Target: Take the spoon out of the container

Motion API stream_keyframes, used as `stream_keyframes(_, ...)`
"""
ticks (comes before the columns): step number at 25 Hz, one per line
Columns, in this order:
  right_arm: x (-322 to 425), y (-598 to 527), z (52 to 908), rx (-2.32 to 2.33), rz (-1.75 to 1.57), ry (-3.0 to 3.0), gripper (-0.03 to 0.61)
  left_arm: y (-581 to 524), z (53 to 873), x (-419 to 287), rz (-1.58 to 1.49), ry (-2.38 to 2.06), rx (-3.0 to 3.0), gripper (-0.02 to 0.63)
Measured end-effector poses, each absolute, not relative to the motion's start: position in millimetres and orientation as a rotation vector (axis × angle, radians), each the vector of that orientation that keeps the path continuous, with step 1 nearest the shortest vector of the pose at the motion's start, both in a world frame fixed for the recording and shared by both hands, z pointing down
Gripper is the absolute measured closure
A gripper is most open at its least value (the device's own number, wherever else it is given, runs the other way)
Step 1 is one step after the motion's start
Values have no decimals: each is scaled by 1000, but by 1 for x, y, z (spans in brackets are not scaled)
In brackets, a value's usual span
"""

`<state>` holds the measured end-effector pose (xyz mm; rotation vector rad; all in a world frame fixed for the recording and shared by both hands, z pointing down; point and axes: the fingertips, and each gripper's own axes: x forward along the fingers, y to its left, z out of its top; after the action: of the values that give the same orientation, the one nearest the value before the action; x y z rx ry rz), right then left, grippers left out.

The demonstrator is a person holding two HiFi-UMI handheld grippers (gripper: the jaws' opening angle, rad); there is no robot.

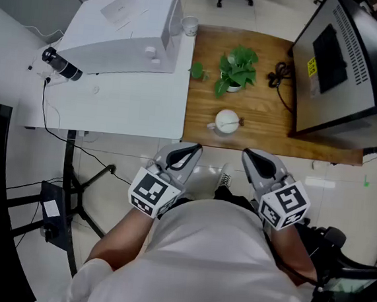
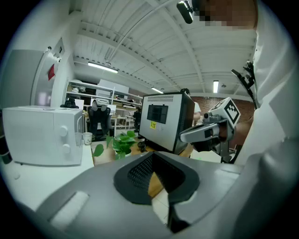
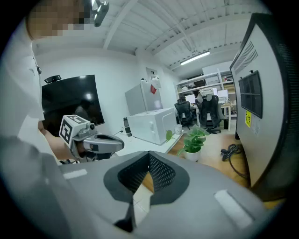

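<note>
A small white container [image 1: 226, 121] stands on the wooden table [image 1: 263, 131] near its front edge, in front of the potted plant. A thin spoon [image 1: 232, 121] rests in it, its handle pointing right over the rim. Both grippers are held close to my body, short of the table edge and apart from the container. My left gripper [image 1: 190, 149] [image 2: 156, 186] is shut with nothing between its fingers. My right gripper [image 1: 252, 156] [image 3: 140, 186] is likewise shut and empty. Each gripper view shows the other gripper beside it; the container is hidden in both.
A potted green plant [image 1: 236, 68] stands mid-table, with a black cable [image 1: 281, 80] to its right. A large grey appliance [image 1: 346, 62] fills the table's right side. On the white table [image 1: 120, 104] to the left sit a white microwave [image 1: 120, 31] and a paper cup [image 1: 190, 26].
</note>
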<state>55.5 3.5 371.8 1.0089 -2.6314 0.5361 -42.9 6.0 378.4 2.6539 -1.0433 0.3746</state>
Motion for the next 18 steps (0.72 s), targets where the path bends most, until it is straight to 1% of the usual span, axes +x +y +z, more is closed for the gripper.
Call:
stream_keyframes(8,92,-65,389,932,527,-2619,571,-61,388,-10,383,-1133,2598,609)
stream_keyframes(14,95,-83,409,867,556,-2583,543,-83,398,1,405,-1129,2568,609)
stream_keyframes(18,92,-94,421,903,578,-2535,532,-97,411,-6,418,-1082,2557,609)
